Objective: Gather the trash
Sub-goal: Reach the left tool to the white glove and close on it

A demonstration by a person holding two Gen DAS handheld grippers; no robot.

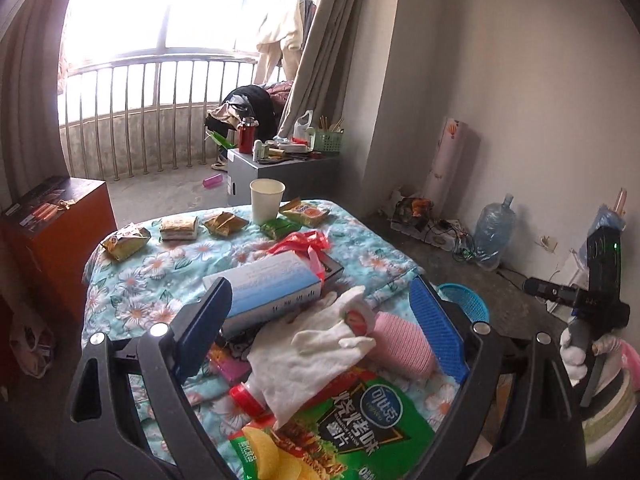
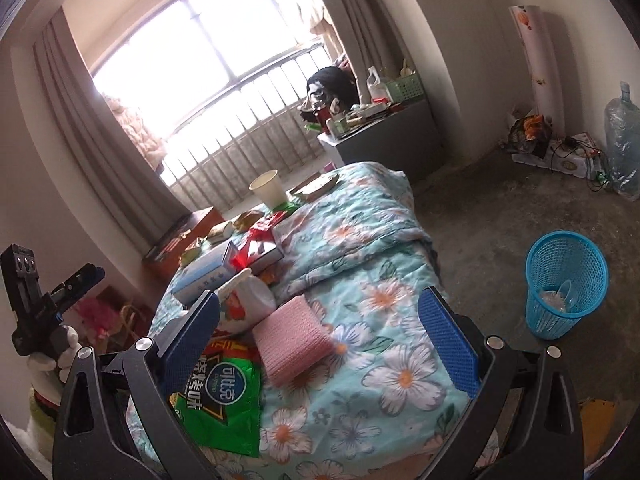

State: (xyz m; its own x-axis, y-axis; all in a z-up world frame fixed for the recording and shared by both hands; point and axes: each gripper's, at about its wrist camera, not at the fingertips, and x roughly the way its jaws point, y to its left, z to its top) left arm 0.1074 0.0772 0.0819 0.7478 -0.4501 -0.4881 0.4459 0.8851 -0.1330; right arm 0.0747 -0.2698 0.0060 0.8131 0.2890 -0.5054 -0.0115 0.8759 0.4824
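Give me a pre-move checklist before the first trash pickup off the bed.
1. Left tongs open and holding nothing: ok.
2. Right tongs open and holding nothing: ok.
3. Blue bin upright on the floor beside the bed, mouth unobstructed: ok.
4. Green chip bag free to grab: not ok, the white glove lies across its top edge.
5. Chip bag full or spent: cannot tell.
6. Paper cup upright at the far end, clear of both tongs: ok.
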